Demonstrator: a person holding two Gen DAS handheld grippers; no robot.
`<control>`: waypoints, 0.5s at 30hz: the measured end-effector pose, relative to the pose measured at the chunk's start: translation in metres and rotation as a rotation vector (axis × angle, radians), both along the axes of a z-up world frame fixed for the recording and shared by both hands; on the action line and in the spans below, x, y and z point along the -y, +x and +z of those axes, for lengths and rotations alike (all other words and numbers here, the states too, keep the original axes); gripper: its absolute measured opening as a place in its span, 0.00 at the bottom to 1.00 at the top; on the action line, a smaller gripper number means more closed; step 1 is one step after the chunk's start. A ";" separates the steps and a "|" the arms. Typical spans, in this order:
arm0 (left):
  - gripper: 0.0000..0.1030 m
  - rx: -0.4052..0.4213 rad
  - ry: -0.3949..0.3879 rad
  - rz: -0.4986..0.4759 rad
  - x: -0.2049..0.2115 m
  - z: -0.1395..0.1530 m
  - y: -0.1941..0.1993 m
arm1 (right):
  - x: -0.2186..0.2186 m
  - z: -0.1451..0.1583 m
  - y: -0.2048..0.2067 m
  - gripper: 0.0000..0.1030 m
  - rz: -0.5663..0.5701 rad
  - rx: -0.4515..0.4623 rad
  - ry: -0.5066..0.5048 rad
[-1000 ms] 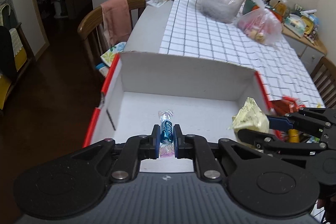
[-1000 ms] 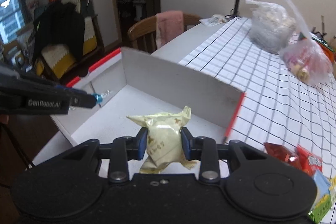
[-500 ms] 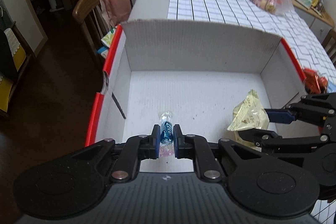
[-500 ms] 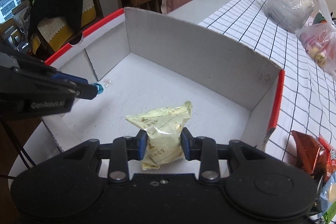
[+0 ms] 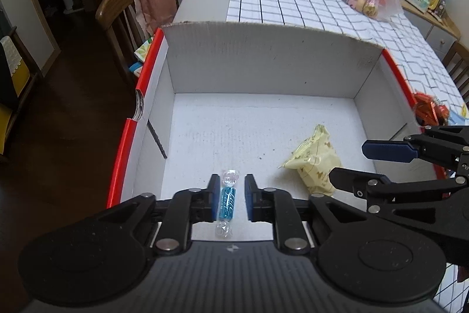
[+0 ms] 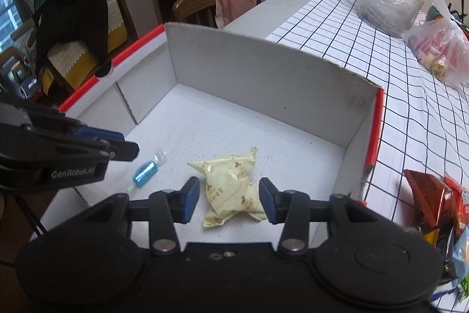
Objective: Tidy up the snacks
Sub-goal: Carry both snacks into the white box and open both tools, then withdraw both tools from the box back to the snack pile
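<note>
Inside the white cardboard box point(image 5: 263, 69), both tools have just been opening: the left tool point(image 5: 231, 197) straddles the blue wrapped candy point(image 5: 227, 201) without gripping, and the right tool point(image 6: 229, 200) brackets the released yellow snack packet point(image 6: 231, 187) on the box floor.

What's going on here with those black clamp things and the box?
Someone is sorting snacks into a white cardboard box. The left hand-held gripper has just opened around a blue wrapped candy, and the right hand-held gripper has just opened around a pale yellow snack packet. Both snacks now lie on the box floor, released.
</note>
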State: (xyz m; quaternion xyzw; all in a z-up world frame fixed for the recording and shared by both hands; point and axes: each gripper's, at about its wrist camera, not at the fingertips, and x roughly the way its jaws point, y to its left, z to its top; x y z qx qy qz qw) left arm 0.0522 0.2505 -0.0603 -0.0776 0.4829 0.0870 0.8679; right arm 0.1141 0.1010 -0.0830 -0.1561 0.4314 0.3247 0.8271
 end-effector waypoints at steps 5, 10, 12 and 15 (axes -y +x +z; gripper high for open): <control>0.27 0.031 -0.020 -0.013 0.003 0.010 -0.008 | 0.011 0.015 -0.007 0.55 -0.019 0.009 0.052; 0.51 0.077 -0.039 -0.027 0.008 0.024 -0.019 | 0.025 0.033 -0.018 0.66 -0.030 0.027 0.108; 0.58 0.103 -0.047 -0.035 0.011 0.031 -0.024 | 0.030 0.039 -0.022 0.69 -0.029 0.032 0.126; 0.59 0.131 -0.060 -0.055 0.018 0.041 -0.029 | 0.038 0.049 -0.029 0.76 -0.037 0.052 0.152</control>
